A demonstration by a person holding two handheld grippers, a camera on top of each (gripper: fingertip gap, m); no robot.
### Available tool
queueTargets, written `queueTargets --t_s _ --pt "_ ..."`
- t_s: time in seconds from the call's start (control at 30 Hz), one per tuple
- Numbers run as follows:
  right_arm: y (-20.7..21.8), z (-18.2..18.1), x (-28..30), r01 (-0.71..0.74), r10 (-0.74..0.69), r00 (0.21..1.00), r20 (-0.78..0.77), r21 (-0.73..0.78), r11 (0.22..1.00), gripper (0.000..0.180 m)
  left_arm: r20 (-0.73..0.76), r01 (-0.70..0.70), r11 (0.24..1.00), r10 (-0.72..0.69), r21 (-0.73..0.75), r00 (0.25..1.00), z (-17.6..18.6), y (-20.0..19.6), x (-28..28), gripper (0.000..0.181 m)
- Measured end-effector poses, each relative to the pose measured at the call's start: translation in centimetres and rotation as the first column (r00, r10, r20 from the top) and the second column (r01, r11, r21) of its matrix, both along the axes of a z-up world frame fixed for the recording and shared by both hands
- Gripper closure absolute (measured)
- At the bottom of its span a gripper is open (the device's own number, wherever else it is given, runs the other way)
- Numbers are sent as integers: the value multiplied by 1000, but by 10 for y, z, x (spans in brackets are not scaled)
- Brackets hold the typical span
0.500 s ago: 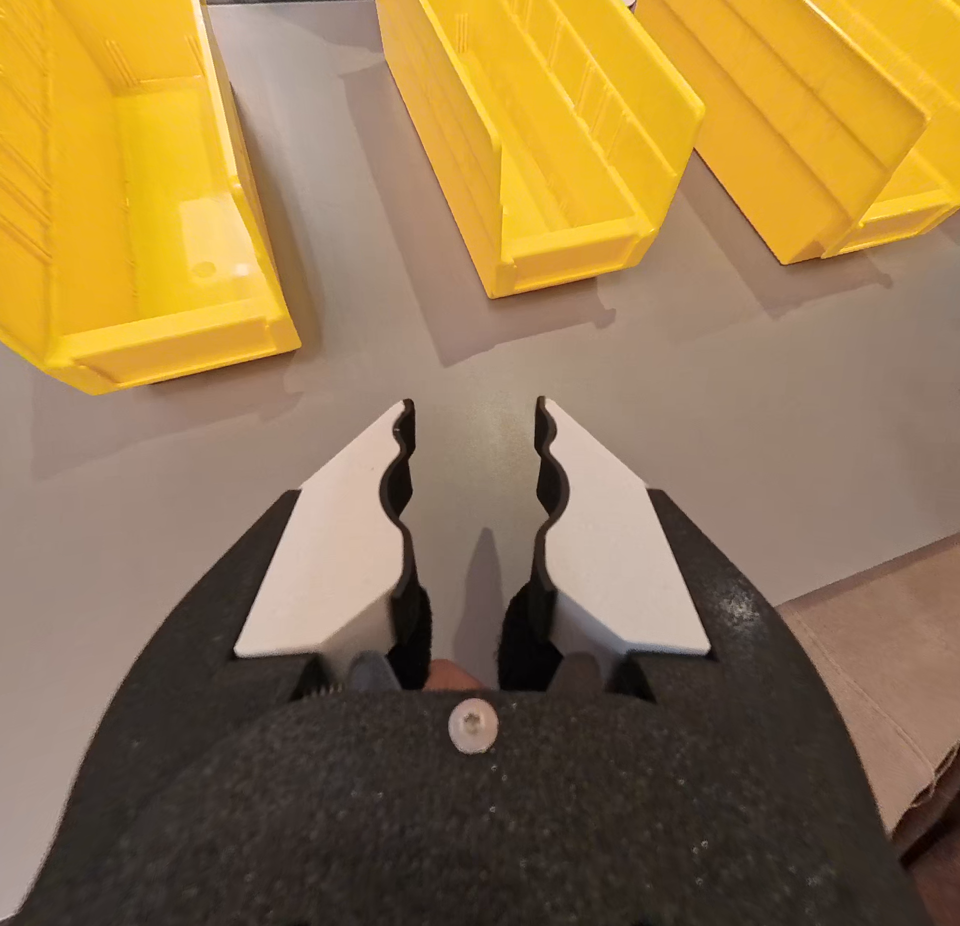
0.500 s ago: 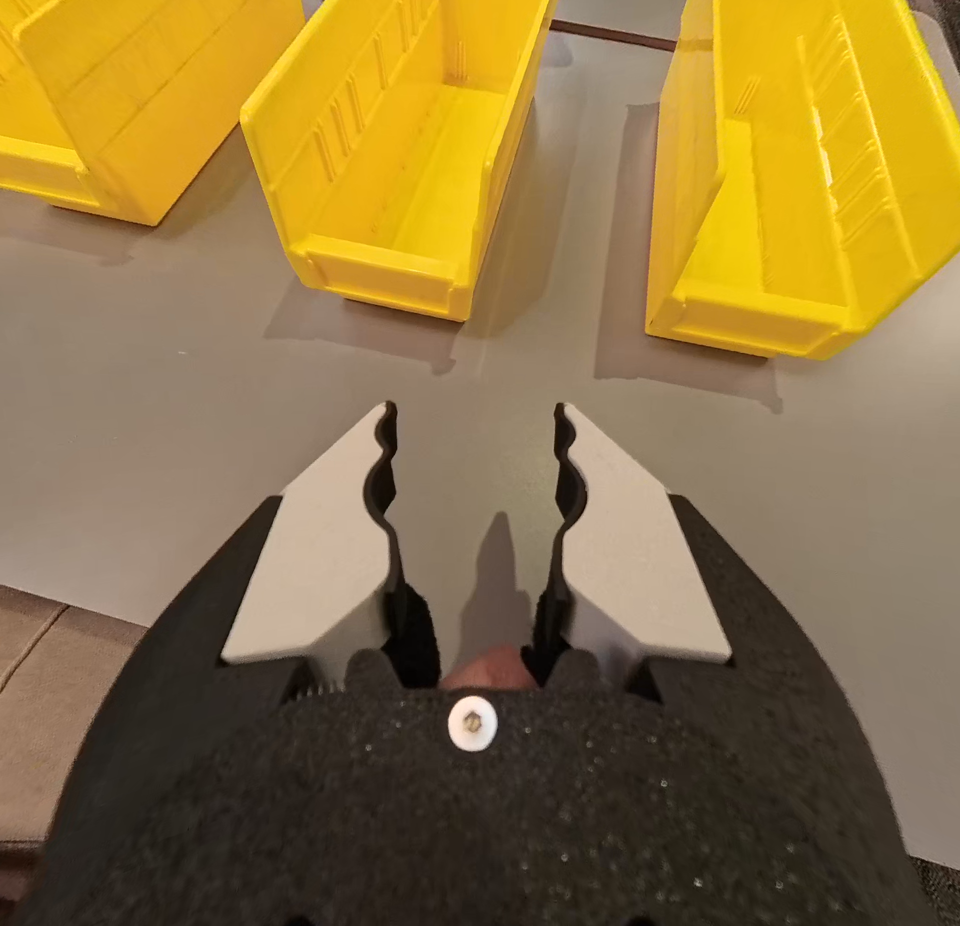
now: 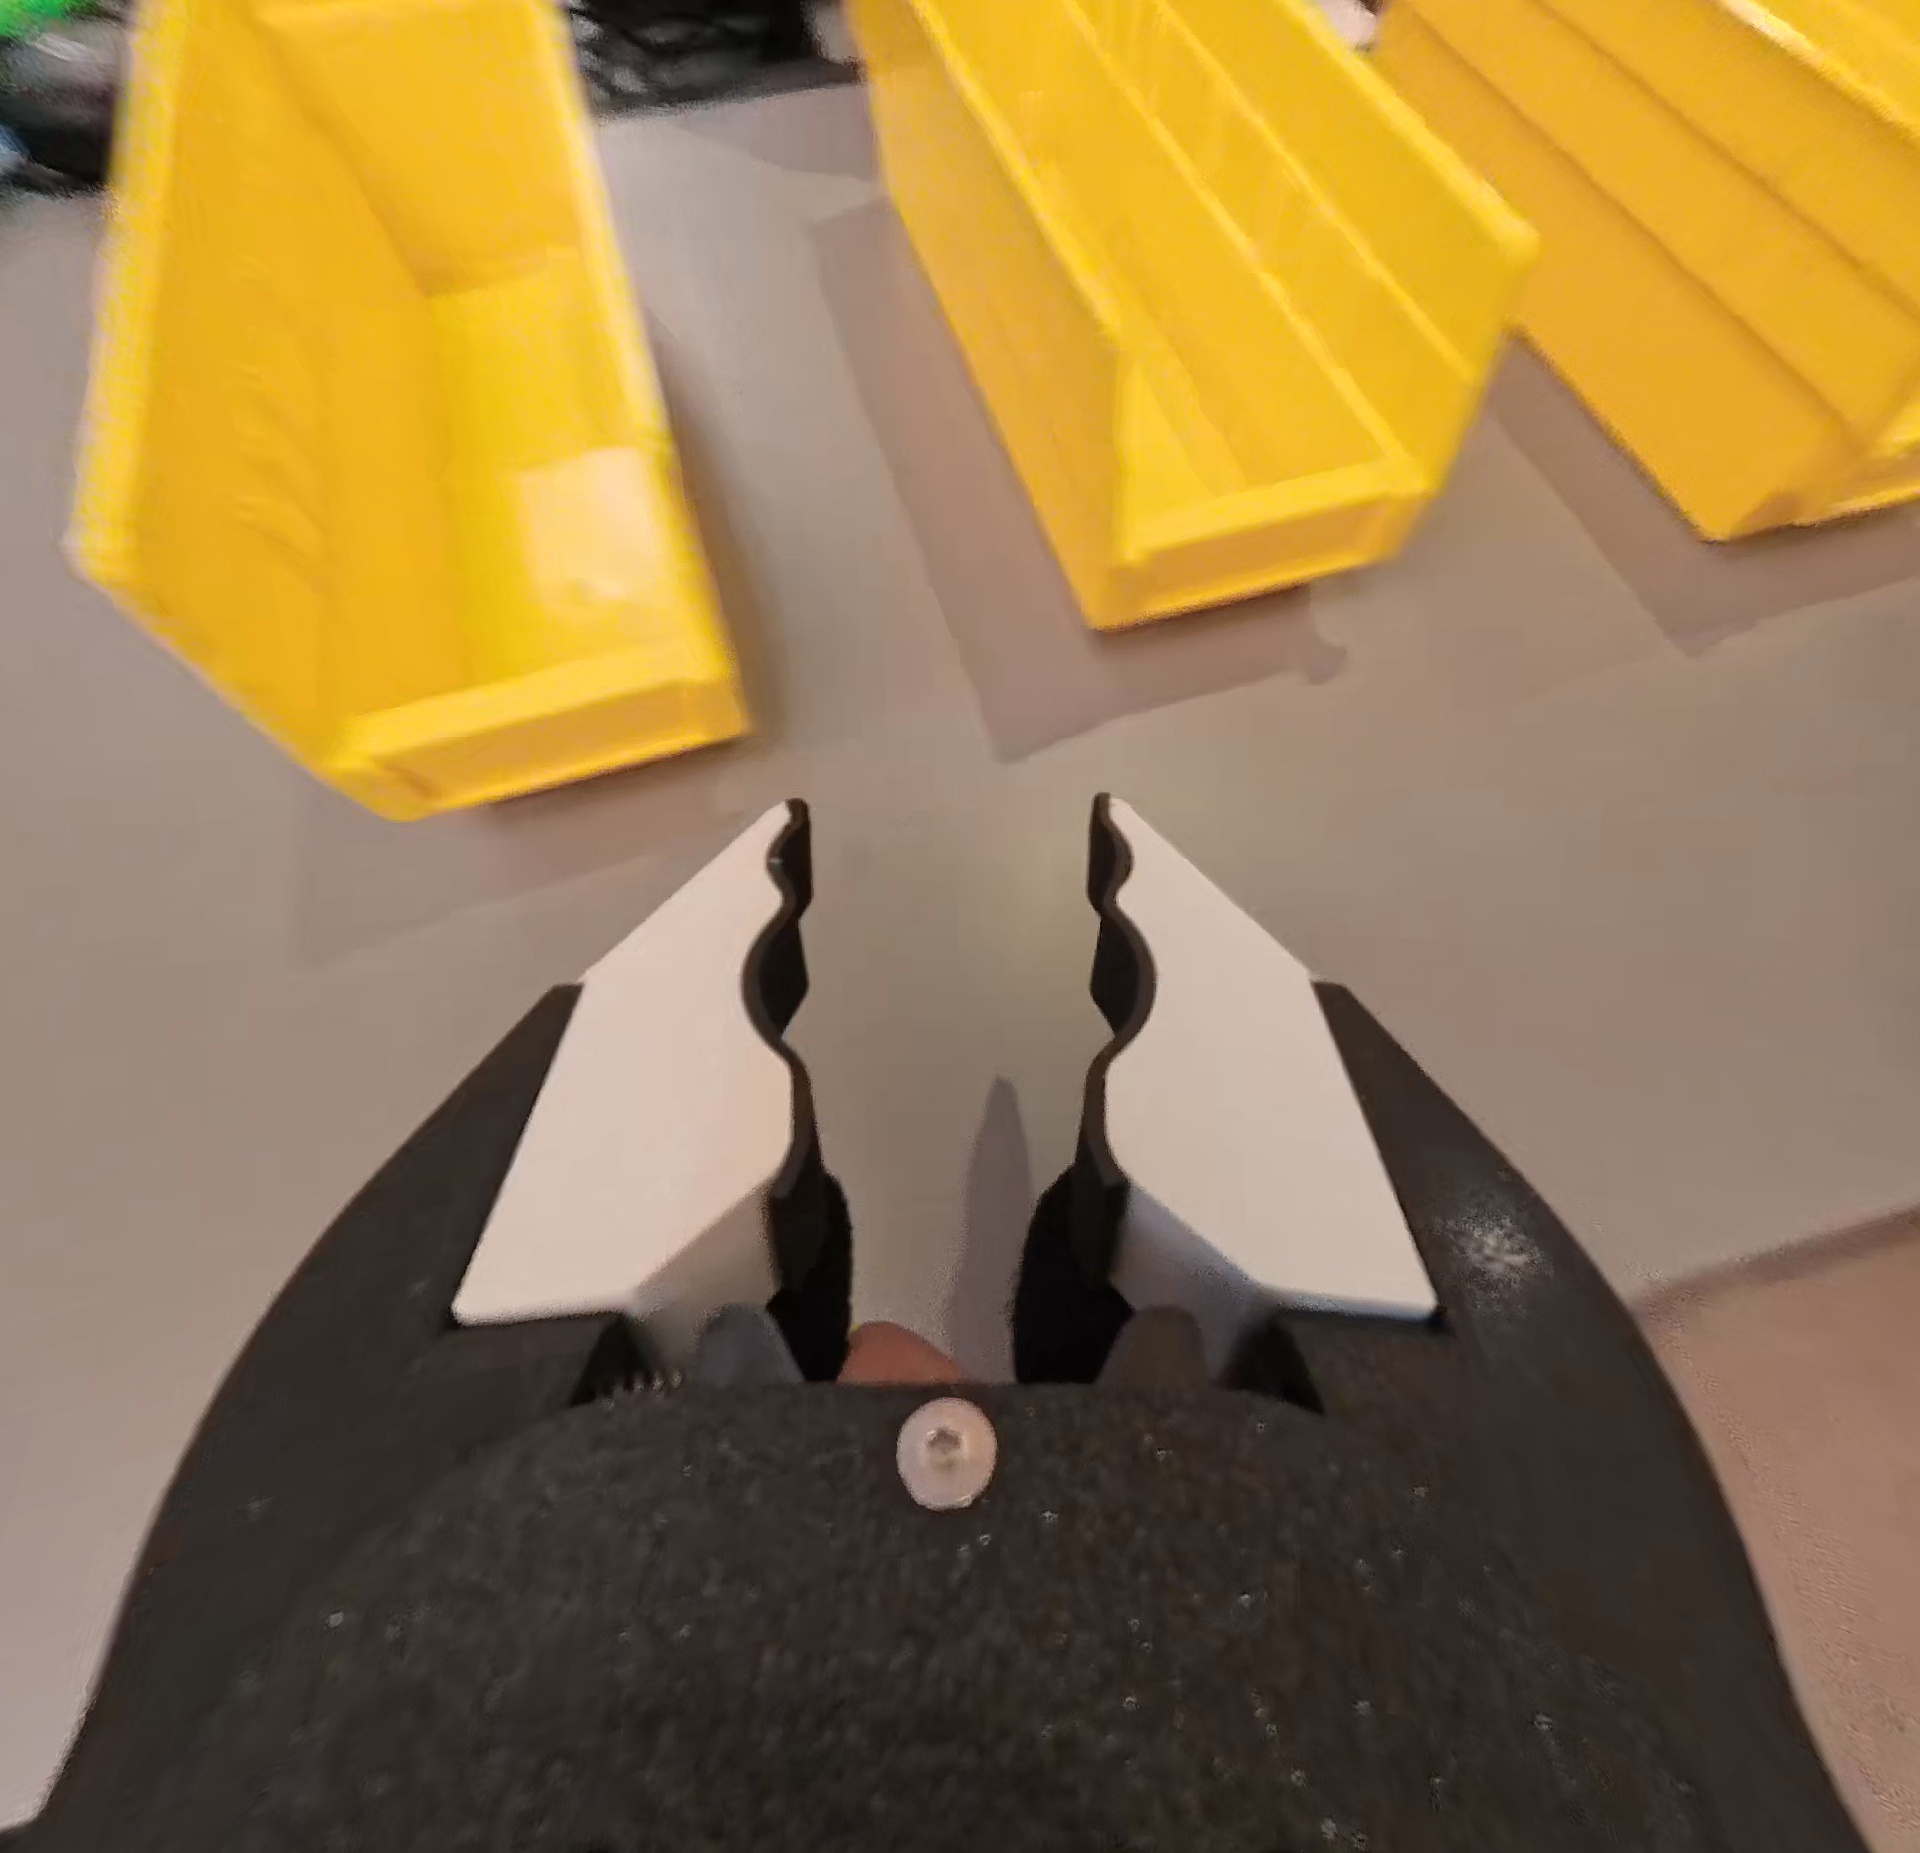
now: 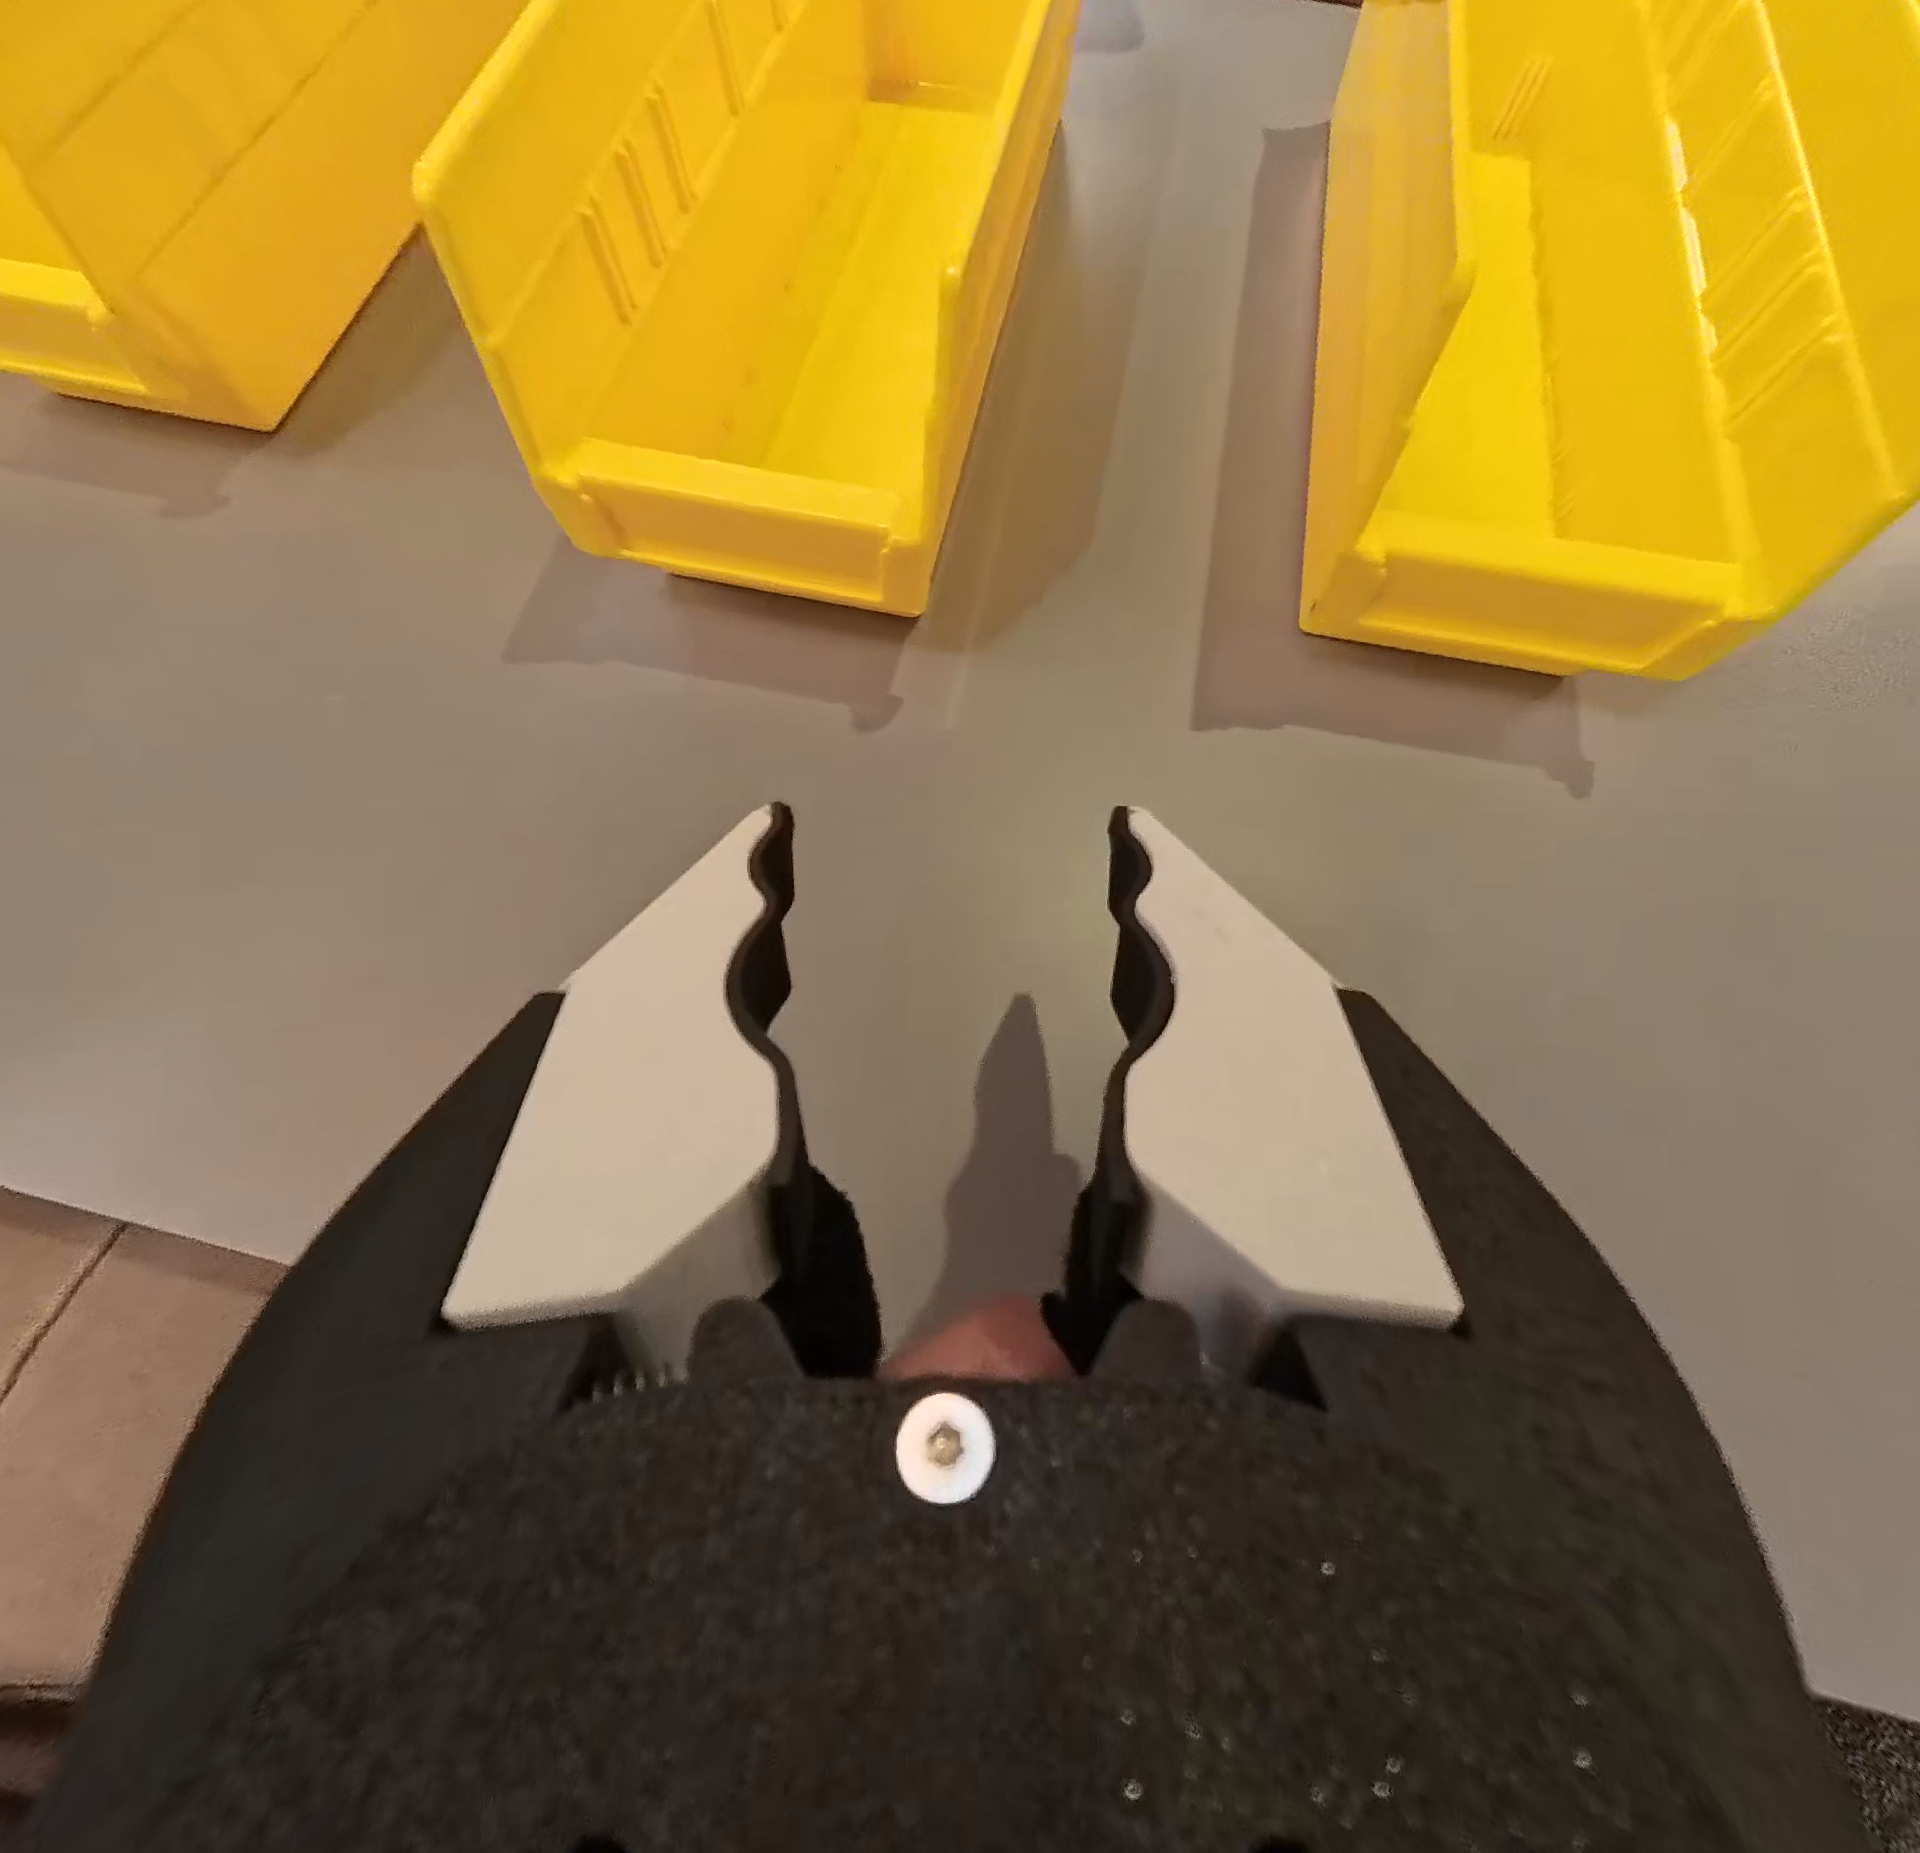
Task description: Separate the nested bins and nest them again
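Three yellow bins stand open side up in a row on the grey table (image 3: 1455, 920). In the left wrist view they are a left bin (image 3: 416, 432), a middle bin (image 3: 1195, 328) and a right bin (image 3: 1714, 245) whose side looks stepped, as if layered. My left gripper (image 3: 948, 827) is open and empty, just short of the gap between the left and middle bins. The right wrist view shows a left bin (image 4: 187, 172), a middle bin (image 4: 748, 297) and a right bin (image 4: 1621, 349) with doubled-looking walls. My right gripper (image 4: 945, 827) is open and empty, short of the middle-right gap.
The table's near edge shows at the lower right of the left wrist view, with a beige surface (image 3: 1818, 1440) beyond it. The same surface shows at the lower left of the right wrist view (image 4: 104, 1388). Dark clutter (image 3: 707, 6) lies past the far edge.
The left wrist view has swung left and is blurred, so the bins sit further right in the frame, and its jaws stand slightly wider. The right gripper has barely moved.
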State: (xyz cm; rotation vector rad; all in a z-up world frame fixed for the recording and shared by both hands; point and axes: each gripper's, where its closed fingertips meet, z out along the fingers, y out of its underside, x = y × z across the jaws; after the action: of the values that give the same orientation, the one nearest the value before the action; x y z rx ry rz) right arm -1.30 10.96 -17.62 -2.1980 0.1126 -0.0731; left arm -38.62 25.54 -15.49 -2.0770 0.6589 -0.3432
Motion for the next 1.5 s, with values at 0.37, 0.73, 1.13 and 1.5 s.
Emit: queueTargets --t_s 0.37,0.73,1.13,1.5 --pt "-2 1 -7 -17 17 999 28 -3 1000 119 17 -298 954 298 -23 954 -9 97 -42 46" --pt "-6 0 -3 -21 21 999 -31 3 1000 119 8 -358 934 358 4 934 -11 139 -52 40" --pt "-6 -4 -4 -32 32 999 -7 -20 999 120 -93 -356 934 355 7 930 -18 138 -48 56" --pt "-8 -4 -10 -45 45 999 -15 -18 999 120 -81 -267 961 262 -74 962 -15 74 -38 47"
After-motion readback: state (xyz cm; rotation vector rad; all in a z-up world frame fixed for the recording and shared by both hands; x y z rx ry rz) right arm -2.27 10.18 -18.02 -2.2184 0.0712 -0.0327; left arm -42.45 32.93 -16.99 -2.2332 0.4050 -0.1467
